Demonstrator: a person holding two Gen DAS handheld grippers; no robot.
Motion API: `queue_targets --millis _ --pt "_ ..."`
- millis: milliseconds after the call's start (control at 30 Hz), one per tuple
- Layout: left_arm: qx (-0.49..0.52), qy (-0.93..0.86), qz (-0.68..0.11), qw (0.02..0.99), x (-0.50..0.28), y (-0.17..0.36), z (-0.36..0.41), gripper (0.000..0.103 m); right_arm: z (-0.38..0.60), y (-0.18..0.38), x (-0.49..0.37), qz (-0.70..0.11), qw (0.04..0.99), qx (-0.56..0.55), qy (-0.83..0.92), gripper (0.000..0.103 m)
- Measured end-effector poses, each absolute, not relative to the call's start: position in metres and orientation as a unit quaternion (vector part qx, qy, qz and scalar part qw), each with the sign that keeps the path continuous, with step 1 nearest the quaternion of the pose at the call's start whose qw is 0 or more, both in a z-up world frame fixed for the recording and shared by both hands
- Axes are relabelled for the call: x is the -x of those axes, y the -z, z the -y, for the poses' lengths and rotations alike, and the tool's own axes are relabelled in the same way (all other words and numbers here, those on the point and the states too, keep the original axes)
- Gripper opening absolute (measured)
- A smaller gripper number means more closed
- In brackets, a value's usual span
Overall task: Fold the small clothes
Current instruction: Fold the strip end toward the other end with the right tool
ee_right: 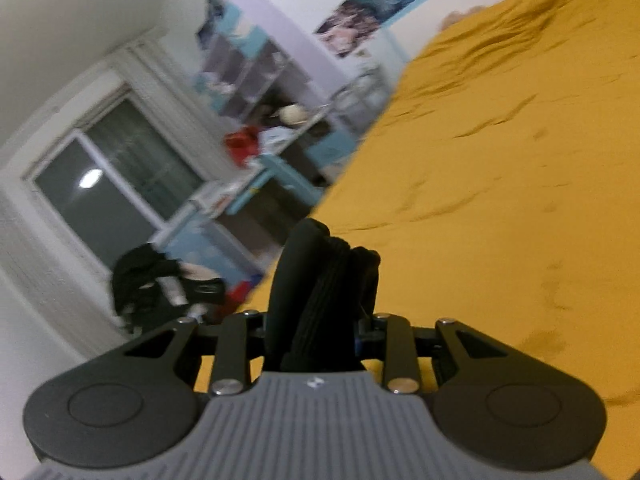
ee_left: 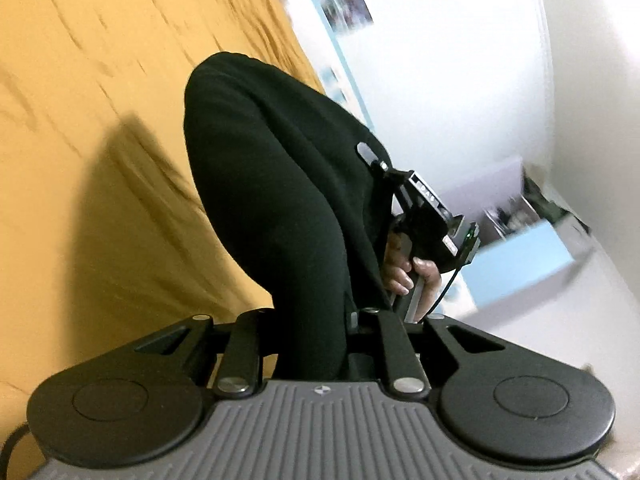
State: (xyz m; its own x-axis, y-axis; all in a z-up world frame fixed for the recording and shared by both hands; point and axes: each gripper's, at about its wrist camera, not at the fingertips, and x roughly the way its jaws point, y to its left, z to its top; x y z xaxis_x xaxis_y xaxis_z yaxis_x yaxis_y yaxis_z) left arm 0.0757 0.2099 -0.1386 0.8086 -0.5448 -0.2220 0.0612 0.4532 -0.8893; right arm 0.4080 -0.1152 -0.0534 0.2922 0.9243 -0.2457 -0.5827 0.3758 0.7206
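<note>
A: What does the left gripper (ee_left: pixel 312 320) hold?

B: Its jaws are pinched on a black garment (ee_left: pixel 272 168), which rises ahead of them and hangs above the yellow bedsheet (ee_left: pixel 92 80).

A: And the right gripper (ee_right: pixel 320 320)?

B: Clamped on a bunched, ribbed edge of the same dark cloth, just past its fingers.

A: Any difference between views?

B: Only the left view shows the person's hand (ee_left: pixel 404 272) on the other gripper's handle; only the right shows the window (ee_right: pixel 108 172) and cluttered shelves (ee_right: pixel 260 80).
</note>
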Motion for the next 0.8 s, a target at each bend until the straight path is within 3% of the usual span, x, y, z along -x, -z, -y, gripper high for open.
queue_targets --millis 100,267,400,467,533,600,800 --pt "0.493 0.14 -0.259 0.819 -0.066 0.159 -0.239 0.019 0.054 0.09 -0.422 -0.343 0.743 -0.264 -0.51 0.025" --pt "0.514 0.068 -0.339 0.785 -0.066 0.241 -0.259 0.017 -0.021 0.189 -0.444 -0.431 0.744 -0.242 -0.449 0.025" --pt "0.53 0.087 -0.328 0.777 -0.056 0.266 -0.268 0.016 -0.032 0.241 -0.456 -0.458 0.754 -0.24 -0.405 0.027" --pt "0.527 0.092 -0.328 0.779 -0.055 0.266 -0.267 0.016 -0.027 0.24 -0.458 -0.456 0.751 -0.242 -0.413 0.028" --pt "0.519 0.092 -0.335 0.781 -0.06 0.269 -0.276 0.016 -0.029 0.223 -0.451 -0.437 0.779 -0.187 -0.409 0.039" --pt "0.511 0.086 -0.346 0.782 -0.06 0.265 -0.285 0.016 -0.023 0.198 -0.445 -0.408 0.812 -0.132 -0.396 0.043" --pt "0.455 0.015 -0.341 0.822 -0.019 0.219 -0.281 0.016 0.034 0.131 -0.374 -0.358 0.809 -0.107 -0.454 0.041"
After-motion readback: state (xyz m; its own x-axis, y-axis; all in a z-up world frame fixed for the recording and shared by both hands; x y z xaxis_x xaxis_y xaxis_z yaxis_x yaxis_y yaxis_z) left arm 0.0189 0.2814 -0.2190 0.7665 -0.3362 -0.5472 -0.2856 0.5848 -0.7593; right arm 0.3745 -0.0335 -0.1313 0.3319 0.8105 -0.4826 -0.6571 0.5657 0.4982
